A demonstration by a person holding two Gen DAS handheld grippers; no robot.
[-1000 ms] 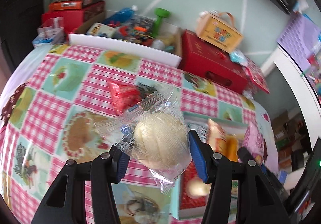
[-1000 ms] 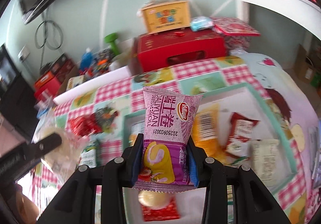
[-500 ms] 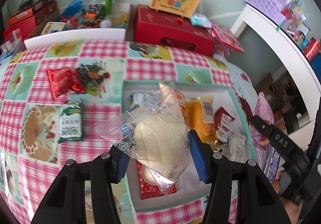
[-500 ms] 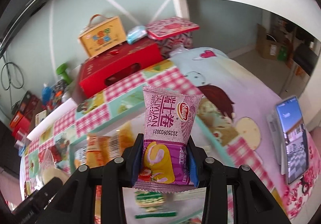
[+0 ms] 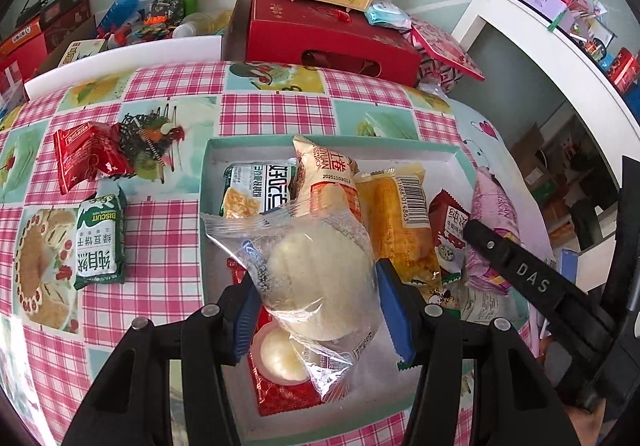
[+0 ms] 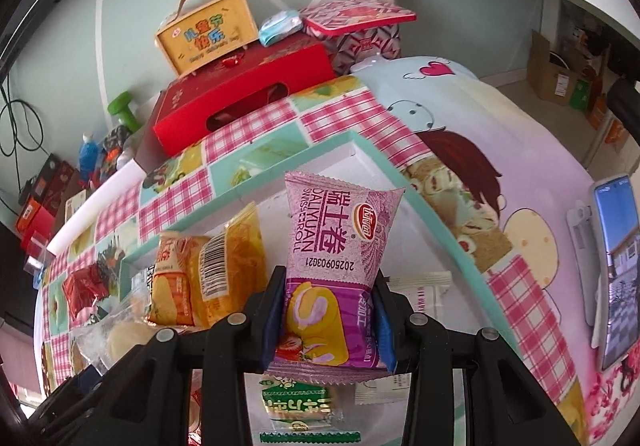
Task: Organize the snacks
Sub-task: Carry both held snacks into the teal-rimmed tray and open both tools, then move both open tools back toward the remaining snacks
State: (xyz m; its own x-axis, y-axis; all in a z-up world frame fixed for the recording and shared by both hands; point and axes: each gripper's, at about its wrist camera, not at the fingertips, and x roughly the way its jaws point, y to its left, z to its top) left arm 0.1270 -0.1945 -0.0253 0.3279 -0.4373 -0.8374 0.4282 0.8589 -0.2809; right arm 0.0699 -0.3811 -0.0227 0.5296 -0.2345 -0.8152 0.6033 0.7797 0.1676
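The left claw (image 5: pixel 316 310) clamps a clear-wrapped bun (image 5: pixel 320 278) above the crowded tray (image 5: pixel 400 145); the right claw (image 6: pixel 328 322), beside it, clamps a pink swiss roll (image 6: pixel 336 258). Released together, they may collide or slide off the pile.

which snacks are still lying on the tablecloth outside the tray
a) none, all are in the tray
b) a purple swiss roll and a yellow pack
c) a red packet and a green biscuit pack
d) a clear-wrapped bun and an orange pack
c: the red packet and the green biscuit pack lie on the checked tablecloth left of the tray, outside its rim.
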